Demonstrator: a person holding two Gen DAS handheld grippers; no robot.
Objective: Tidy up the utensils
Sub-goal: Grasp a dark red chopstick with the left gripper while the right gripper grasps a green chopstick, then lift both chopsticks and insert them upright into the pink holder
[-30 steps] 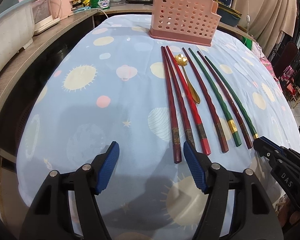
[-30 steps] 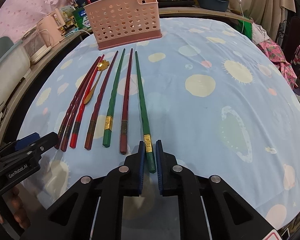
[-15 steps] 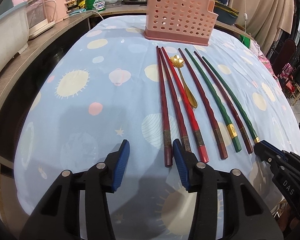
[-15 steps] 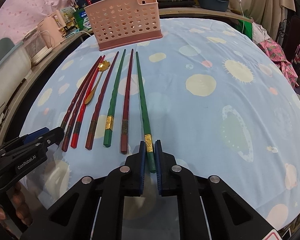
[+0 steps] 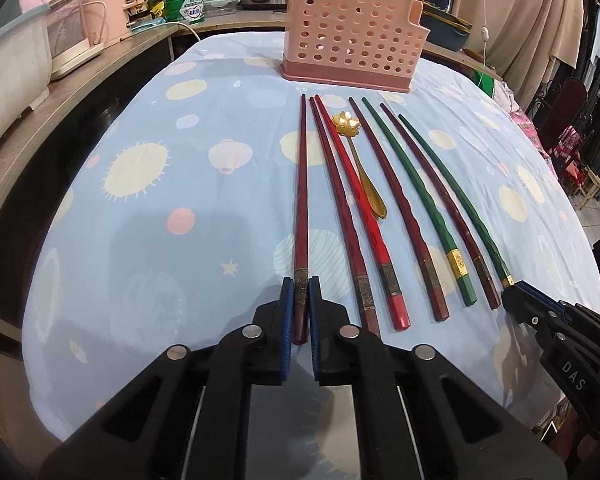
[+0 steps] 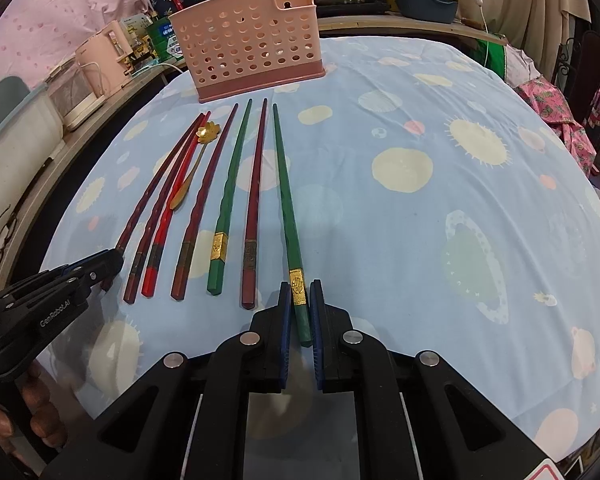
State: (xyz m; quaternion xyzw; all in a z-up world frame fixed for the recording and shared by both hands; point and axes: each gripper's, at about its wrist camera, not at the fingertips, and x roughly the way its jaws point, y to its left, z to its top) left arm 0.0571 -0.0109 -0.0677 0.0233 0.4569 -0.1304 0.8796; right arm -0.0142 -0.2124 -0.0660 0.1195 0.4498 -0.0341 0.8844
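A round table under a blue patterned tablecloth (image 5: 148, 208) carries a pink perforated utensil holder (image 5: 352, 36) at the far side, and in front of it a row of seven chopsticks with a small gold spoon (image 5: 360, 168) between them, none of them in the holder yet. Each chopstick is gripped only near its thick end, so the long free part may swing or slip, or sweep the neighbours out of line, when it is lifted. The left gripper (image 5: 301, 294) is clamped on the leftmost dark red chopstick (image 5: 301, 184), and the right gripper (image 6: 300, 300) seems pressed in the same way on the rightmost green chopstick (image 6: 286, 200), though contact on both pads is hard to confirm.
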